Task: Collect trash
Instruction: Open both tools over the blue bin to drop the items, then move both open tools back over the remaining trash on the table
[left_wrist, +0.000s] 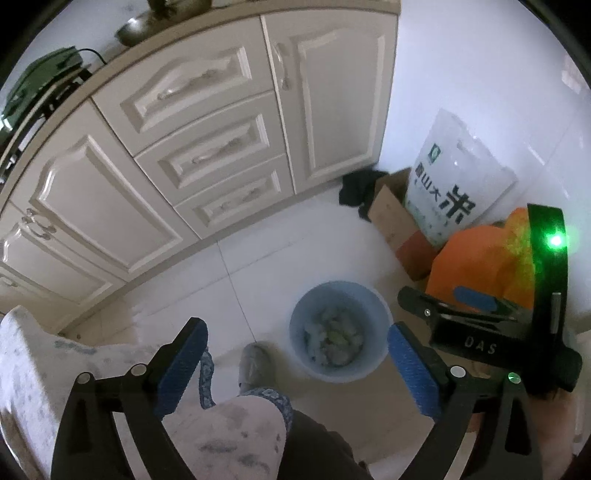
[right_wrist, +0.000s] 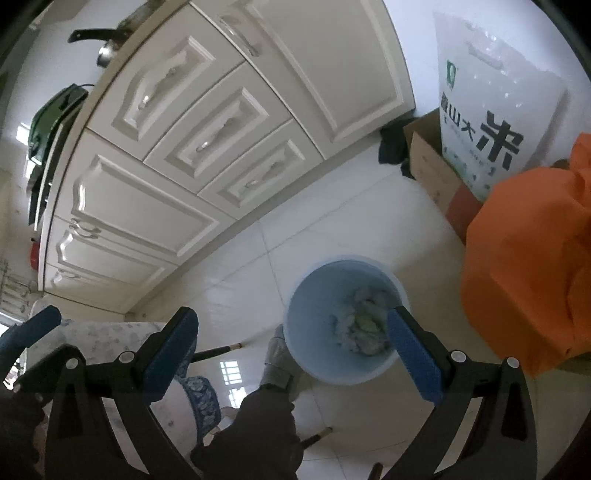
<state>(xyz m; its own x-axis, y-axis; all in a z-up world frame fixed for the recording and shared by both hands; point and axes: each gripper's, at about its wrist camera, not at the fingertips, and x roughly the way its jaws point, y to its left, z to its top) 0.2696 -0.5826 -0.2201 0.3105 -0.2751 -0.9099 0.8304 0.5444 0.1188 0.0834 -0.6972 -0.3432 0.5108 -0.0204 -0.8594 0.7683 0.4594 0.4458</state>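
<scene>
left gripper (left_wrist: 295, 365) spread wide, empty | right gripper (right_wrist: 291, 354) spread wide, empty | blue trash bin (right_wrist: 317, 362) on floor, holding crumpled trash (right_wrist: 364, 328) | advice: descend centred over rim, avoid slipper (left_wrist: 255, 363)

Pale blue bin (right_wrist: 347, 321), orange bag (right_wrist: 528, 266), cream cabinets (left_wrist: 177, 147), white floor tiles (right_wrist: 332, 221), blue-patterned cuff (right_wrist: 201, 398)

The left gripper (left_wrist: 295, 354) hangs wide open, nothing between its blue pads, above a round pale-blue plastic bin (left_wrist: 301, 321) of crumpled trash (left_wrist: 332, 339) on the white tile floor (left_wrist: 280, 236). The right gripper (left_wrist: 465, 306) hovers beside it, before an orange bag (left_wrist: 476, 258).
</scene>
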